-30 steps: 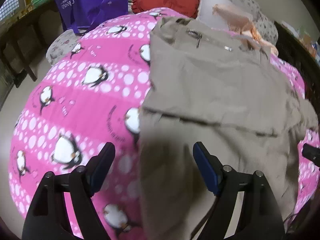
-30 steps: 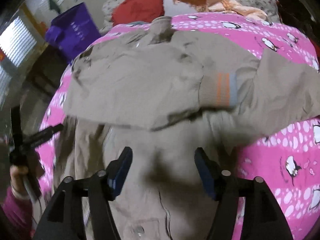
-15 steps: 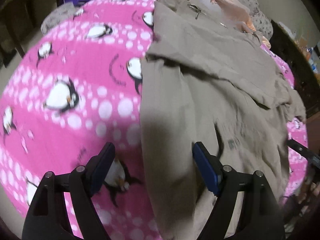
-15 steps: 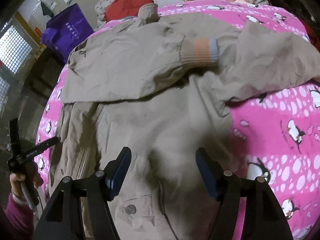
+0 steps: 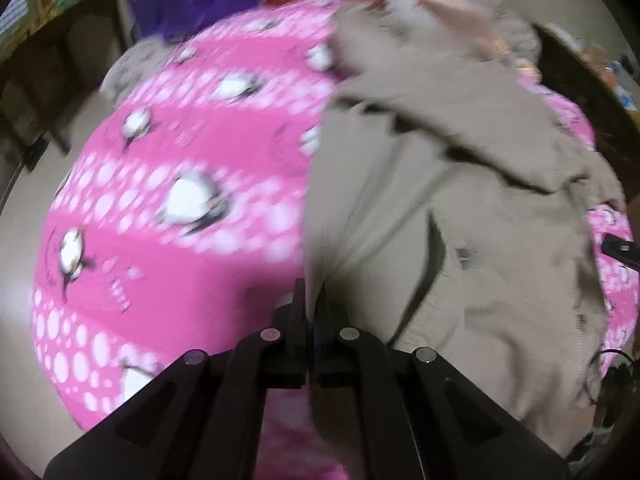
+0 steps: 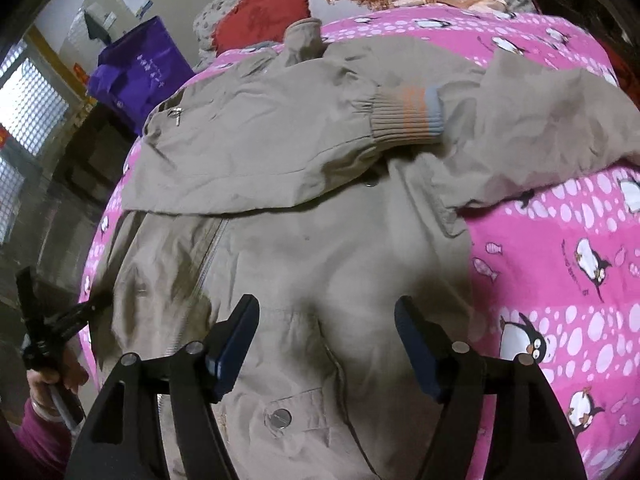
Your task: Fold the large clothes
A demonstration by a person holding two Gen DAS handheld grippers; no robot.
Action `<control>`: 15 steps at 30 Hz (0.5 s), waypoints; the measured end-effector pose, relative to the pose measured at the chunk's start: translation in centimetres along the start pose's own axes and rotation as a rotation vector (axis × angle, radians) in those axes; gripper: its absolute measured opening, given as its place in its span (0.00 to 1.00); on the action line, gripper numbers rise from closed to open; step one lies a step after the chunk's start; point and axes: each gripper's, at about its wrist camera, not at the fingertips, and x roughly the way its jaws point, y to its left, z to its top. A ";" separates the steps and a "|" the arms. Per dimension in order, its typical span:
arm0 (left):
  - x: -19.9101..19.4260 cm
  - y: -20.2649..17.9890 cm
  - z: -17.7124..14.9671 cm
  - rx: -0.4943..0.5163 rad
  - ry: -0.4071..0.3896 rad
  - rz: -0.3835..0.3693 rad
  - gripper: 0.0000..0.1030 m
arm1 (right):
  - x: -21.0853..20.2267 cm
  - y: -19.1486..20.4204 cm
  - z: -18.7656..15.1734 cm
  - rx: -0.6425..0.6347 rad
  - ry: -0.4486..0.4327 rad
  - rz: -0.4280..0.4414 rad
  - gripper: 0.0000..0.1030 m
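Left wrist view: your left tongs are pinching the soft jacket edge at six o'clock; right tongs are opening, empty.

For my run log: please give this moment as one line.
left gripper: shut on jacket edge | right gripper: open over jacket | bedspread: underneath

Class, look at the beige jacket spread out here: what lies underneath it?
Under the beige jacket lies a pink penguin-print blanket, showing past the jacket's left and right edges and beyond its collar. The stretch of blanket directly beneath the jacket is covered, so anything there cannot be seen.
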 end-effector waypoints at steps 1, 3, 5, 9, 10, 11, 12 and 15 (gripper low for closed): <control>0.6 1.0 -0.5 -0.050 0.028 -0.026 0.00 | 0.1 -0.2 0.0 0.008 0.002 0.006 0.70; 0.6 1.5 -0.7 -0.070 0.024 -0.072 0.01 | 0.4 -0.4 -0.1 0.015 0.015 0.008 0.70; -0.1 0.9 -0.8 -0.063 0.003 -0.071 0.01 | 0.7 -0.3 -0.1 0.005 0.031 0.002 0.70; -1.2 -0.2 -0.6 -0.053 0.003 -0.102 0.49 | 0.9 1.0 -0.7 -0.090 0.069 -0.021 0.70; -1.6 -0.2 -0.6 -0.048 -0.007 -0.103 0.53 | 0.8 1.4 -1.0 -0.120 0.068 -0.037 0.70; -2.1 -0.5 -0.4 -0.038 -0.029 -0.097 0.56 | 0.8 1.4 -1.3 -0.149 0.069 -0.051 0.70; -2.2 -0.6 0.0 -0.026 -0.039 -0.090 0.58 | 1.0 1.6 -1.6 -0.170 0.075 -0.062 0.71; -2.8 -1.5 1.0 0.011 -0.061 -0.066 0.64 | 3.2 1.2 -2.8 -0.175 0.160 -0.104 0.72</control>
